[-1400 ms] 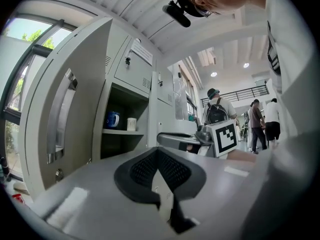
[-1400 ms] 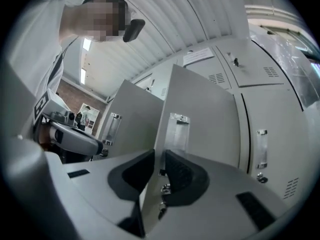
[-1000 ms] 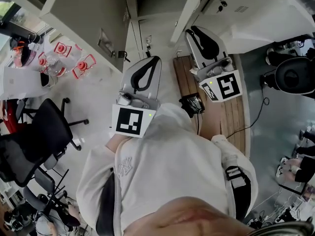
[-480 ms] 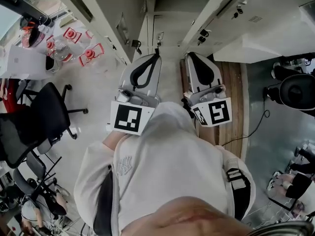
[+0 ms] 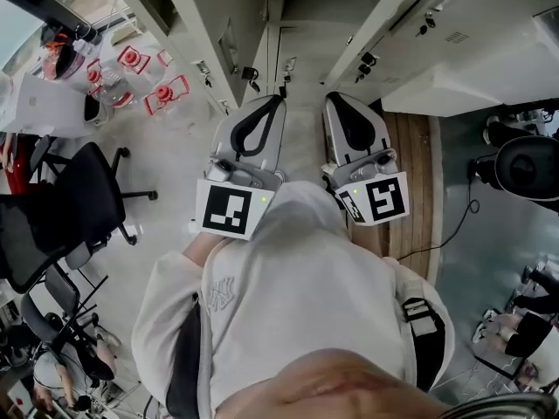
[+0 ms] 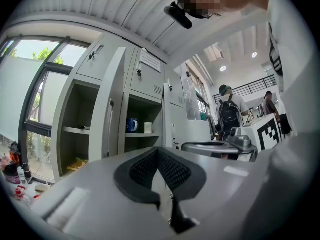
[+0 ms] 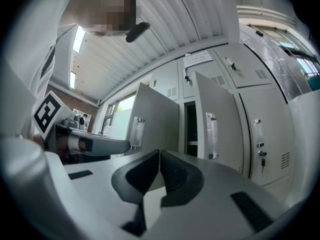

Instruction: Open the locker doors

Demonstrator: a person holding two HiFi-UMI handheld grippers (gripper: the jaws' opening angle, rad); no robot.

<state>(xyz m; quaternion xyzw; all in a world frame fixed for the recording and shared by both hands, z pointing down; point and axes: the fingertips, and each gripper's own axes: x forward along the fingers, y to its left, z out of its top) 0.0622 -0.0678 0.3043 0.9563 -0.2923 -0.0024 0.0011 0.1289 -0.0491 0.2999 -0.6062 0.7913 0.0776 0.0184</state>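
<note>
Grey lockers (image 5: 306, 7) stand ahead of me with two doors swung wide: the left door (image 5: 218, 24) and the right door (image 5: 384, 20). My left gripper (image 5: 276, 103) and right gripper (image 5: 331, 100) are side by side before my chest, pointing at the gap between those doors, touching neither. Both are shut with nothing between the pads. In the left gripper view my left gripper (image 6: 158, 152) faces an open door (image 6: 112, 104) and shelves with a blue mug (image 6: 131, 125). Beyond my right gripper (image 7: 160, 153) in its own view are two open doors (image 7: 215, 119), each with a handle (image 7: 211, 129).
A black office chair (image 5: 70, 216) and a table with bottles (image 5: 113, 81) are to the left. A wooden platform (image 5: 417, 182) lies to the right. Closed lockers (image 7: 260, 119) with a key (image 7: 260, 155) stand to the right. People (image 6: 230, 115) stand in the background.
My right gripper has moved left, away from the right door, and now sits close beside the left gripper. The left gripper has barely shifted.
</note>
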